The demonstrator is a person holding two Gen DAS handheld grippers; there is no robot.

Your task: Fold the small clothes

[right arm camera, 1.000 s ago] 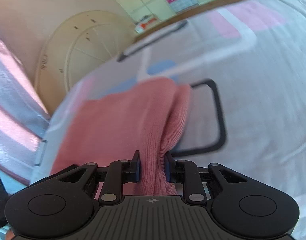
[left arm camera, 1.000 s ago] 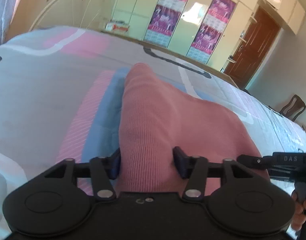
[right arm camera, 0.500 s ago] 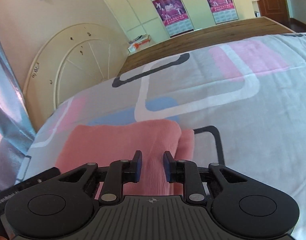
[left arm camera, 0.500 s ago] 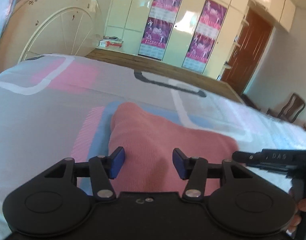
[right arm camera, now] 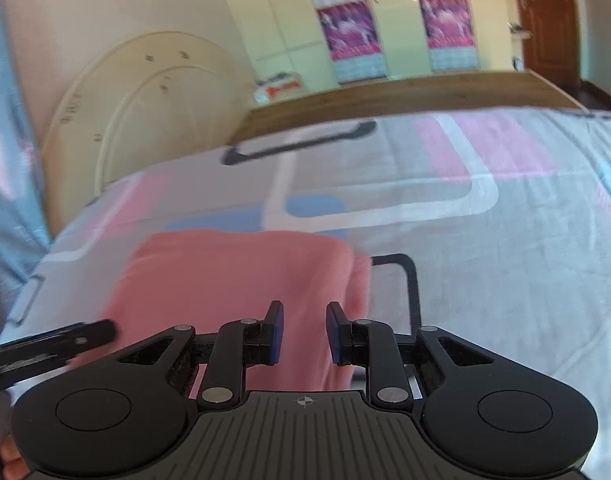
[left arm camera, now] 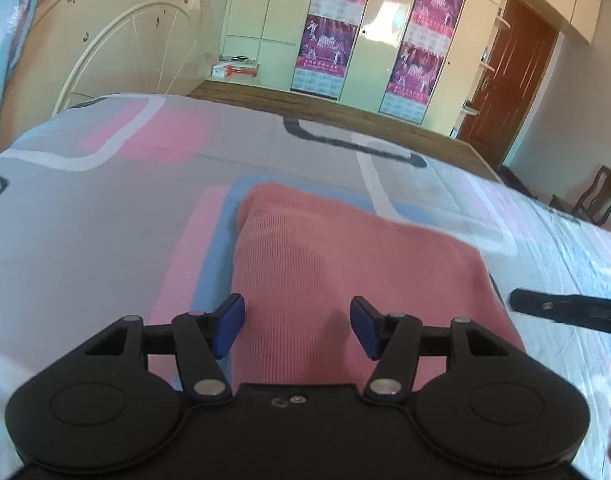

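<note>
A pink ribbed knit garment lies folded and flat on the patterned bedsheet. My left gripper hovers over its near edge. Its blue pads stand wide apart and are opening, with nothing pressed between them. My right gripper hangs above the garment's right part. Its pads stand a narrow gap apart and the cloth lies flat below them. Each wrist view catches the other gripper from the side: the right gripper beside the garment's right edge, the left gripper at its left.
A cream arched headboard stands at the bed's left end. A wooden bed edge runs along the far side, with wardrobes and posters behind. A brown door and a chair are at the right.
Both grippers let go of the raised pink cloth and rose. The garment now lies flat on the bed, and the left jaws stand wider.
</note>
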